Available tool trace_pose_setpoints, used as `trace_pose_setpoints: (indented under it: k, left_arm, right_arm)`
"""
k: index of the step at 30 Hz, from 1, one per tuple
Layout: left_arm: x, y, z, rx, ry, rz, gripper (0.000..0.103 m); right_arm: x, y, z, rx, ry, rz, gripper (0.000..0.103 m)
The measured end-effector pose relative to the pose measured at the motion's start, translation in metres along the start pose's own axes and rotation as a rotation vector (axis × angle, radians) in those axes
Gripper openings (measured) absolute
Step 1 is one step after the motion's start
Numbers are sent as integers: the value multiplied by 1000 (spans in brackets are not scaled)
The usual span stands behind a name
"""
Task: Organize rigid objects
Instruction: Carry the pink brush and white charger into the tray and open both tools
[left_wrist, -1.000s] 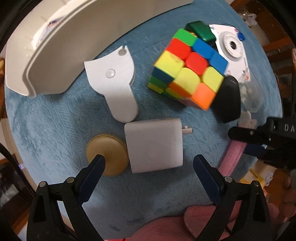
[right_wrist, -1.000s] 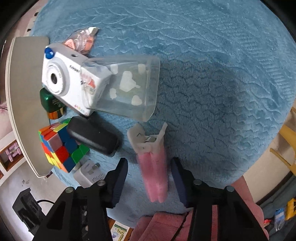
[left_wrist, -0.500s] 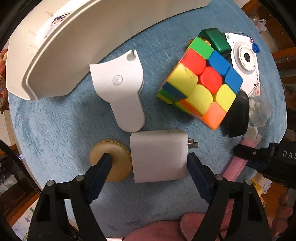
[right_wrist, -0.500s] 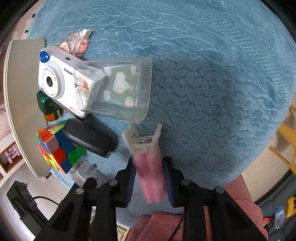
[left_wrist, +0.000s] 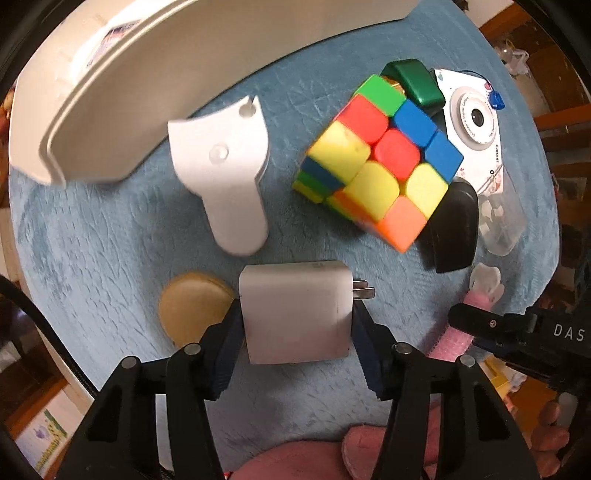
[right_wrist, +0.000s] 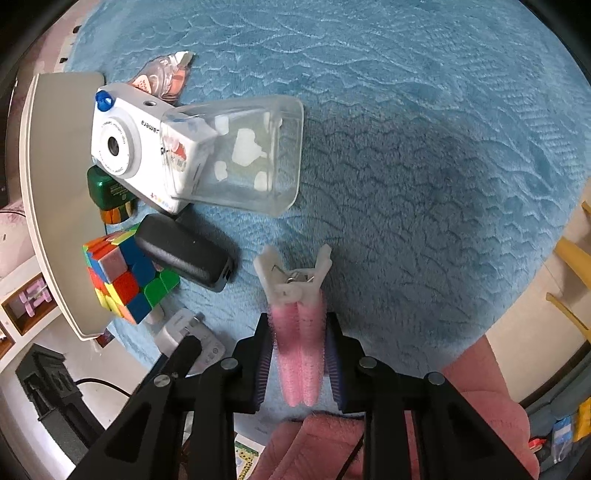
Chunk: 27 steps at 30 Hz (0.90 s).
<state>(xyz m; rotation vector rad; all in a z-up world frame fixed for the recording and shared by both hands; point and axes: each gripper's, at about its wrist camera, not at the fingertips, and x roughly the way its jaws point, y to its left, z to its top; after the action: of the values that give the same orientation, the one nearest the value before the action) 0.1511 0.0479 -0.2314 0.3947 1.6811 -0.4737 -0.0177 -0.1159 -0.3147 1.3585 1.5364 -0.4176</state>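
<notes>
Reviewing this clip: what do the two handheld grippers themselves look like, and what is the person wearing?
Both the left gripper and the right gripper are matte black, with angular arms, silver pivot bolts and jaws lined with ribbed dark-blue pads. White letters "DAS" mark the right gripper's body in the left wrist view. Fuzzy pink sleeves show beneath both.

Both views bend strongly outward, with black corners ringing a round picture. The left wrist view is dim and warm-toned; the white tray at the top smears with motion blur and the white charger looks soft. The puzzle cube stays fairly crisp and saturated. The right wrist view is brighter and cooler, daylight-like. A broad soft shadow darkens the blue cloth right of the clear box, whose plastic shows pale glare. Edges there stretch and blur.
</notes>
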Motion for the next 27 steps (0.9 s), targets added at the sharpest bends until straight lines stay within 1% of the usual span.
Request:
trace_pose_setpoints:
  k: [6, 10, 13, 15, 18, 22, 25, 27]
  left_arm:
    - [4, 7, -31, -47, 33, -32, 59]
    - [5, 13, -55, -80, 40, -52, 59]
    - [7, 23, -69, -121, 39, -74, 59]
    - [3, 37, -82, -156, 33, -96, 59]
    - [-4, 52, -101, -204, 6, -109, 59]
    - [-19, 68, -125, -241, -44, -119, 59]
    - [-32, 79, -139, -249, -87, -123, 59]
    - [-43, 84, -147, -237, -124, -135, 59]
  right_arm:
    - [3, 11, -10, -34, -23, -5, 27]
    - [7, 18, -24, -66, -42, -20, 27]
    - [7, 21, -37, -96, -56, -31, 27]
    - [7, 25, -44, -116, -63, -35, 27]
    - [5, 33, -56, -153, -82, -42, 27]
    - [4, 51, -77, -226, -109, -46, 27]
    - [-2, 62, -84, -290, -148, -44, 27]
    - [-7, 71, -90, -350, -178, -22, 27]
